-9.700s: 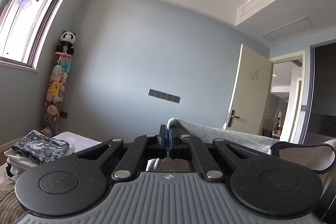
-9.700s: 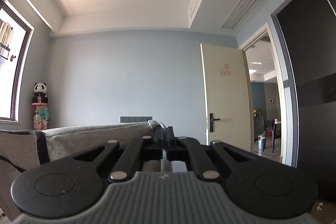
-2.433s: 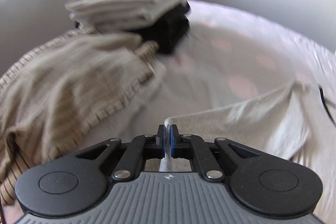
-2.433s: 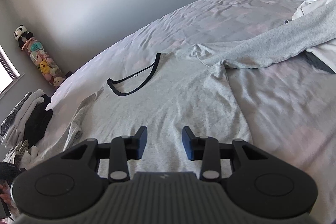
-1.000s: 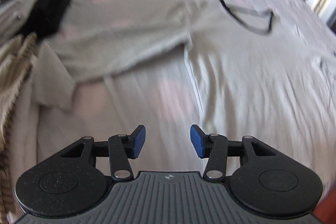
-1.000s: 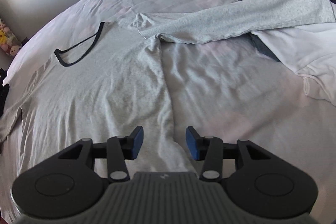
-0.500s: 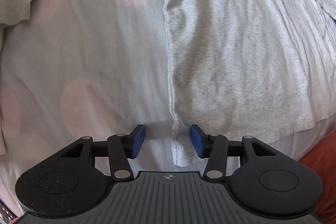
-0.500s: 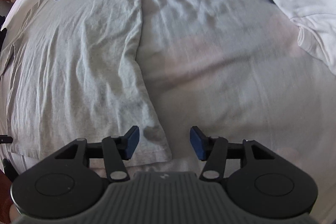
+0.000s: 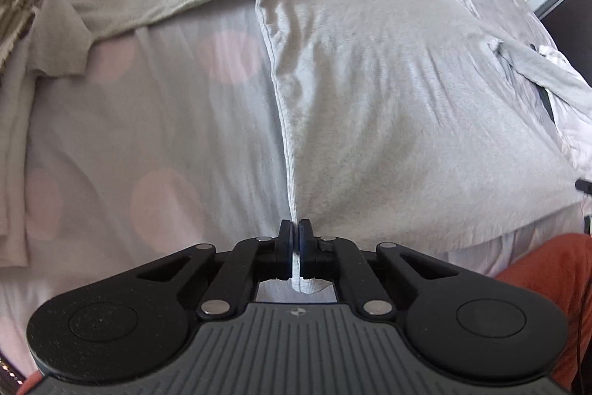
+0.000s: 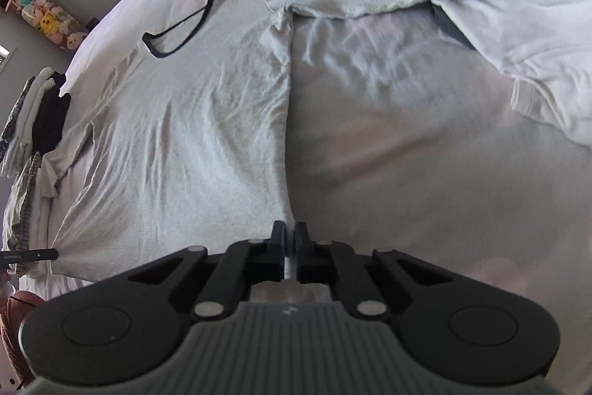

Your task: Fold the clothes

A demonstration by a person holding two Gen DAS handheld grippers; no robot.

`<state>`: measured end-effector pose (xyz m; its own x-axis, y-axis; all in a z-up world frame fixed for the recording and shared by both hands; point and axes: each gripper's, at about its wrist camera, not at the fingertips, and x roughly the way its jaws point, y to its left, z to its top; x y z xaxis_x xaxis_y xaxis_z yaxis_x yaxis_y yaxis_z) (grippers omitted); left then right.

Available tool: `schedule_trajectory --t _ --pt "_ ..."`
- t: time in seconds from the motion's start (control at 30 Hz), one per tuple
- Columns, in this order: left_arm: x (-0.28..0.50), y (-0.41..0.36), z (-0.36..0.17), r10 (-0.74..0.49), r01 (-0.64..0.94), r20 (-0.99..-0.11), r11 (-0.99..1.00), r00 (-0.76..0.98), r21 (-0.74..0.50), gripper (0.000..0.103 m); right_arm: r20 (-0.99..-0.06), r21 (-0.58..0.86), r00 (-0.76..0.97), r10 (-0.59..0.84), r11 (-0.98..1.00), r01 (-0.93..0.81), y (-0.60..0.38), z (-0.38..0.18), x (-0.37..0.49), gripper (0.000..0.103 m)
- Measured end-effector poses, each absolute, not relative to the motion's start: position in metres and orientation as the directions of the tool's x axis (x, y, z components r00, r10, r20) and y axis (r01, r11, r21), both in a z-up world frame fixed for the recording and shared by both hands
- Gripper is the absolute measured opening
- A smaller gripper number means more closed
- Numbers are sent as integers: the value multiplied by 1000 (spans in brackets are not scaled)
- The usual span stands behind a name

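A grey long-sleeved shirt [image 9: 388, 91] [image 10: 177, 136] with a black-trimmed neckline lies spread front-up on the bed, both sleeves stretched out sideways. My left gripper [image 9: 295, 228] is shut on the shirt's bottom left corner, and the side seam runs straight up from its blue pads. My right gripper [image 10: 290, 232] is shut on the bottom right corner, the hem pinched between its pads. The cloth near both grips is lifted and pulled taut. In the right wrist view the tip of the left gripper shows at the far left edge.
The bed [image 9: 129, 143] carries a pale sheet with pink dots. A stack of folded clothes [image 10: 33, 113] and a striped garment [image 9: 14, 13] sit at the left. A white garment [image 10: 536, 54] lies at the right under the shirt's sleeve. An orange-red sleeve or leg [image 9: 555, 269] is near.
Both grippers were open over the shirt's lower corners half a second ago; now both have shut on the hem corners and lifted a little, so more of the shirt shows.
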<state>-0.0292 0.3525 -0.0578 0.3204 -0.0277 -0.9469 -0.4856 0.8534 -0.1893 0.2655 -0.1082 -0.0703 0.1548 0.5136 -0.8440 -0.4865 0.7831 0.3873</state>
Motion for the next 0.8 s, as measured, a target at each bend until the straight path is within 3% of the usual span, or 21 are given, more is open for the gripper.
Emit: schedule_trajectory --t 0.13,0.4,0.7,0.8 --pt "-12 346 -70 -6 -454 -969 883 246 -121 3 -885 295 163 435 797 -527 -101 -62 265 6" --pt "8 336 -129 0 -429 -997 903 72 -31 3 -945 241 74 320 828 -506 -96 -120 269 6" --pt "16 340 -147 -24 -462 -999 886 22 -31 5 -956 233 40 290 838 -493 -92 -145 272 10" --pt "10 343 -138 -40 -473 -998 879 57 -62 23 -953 236 55 299 839 -491 -94 -144 271 16"
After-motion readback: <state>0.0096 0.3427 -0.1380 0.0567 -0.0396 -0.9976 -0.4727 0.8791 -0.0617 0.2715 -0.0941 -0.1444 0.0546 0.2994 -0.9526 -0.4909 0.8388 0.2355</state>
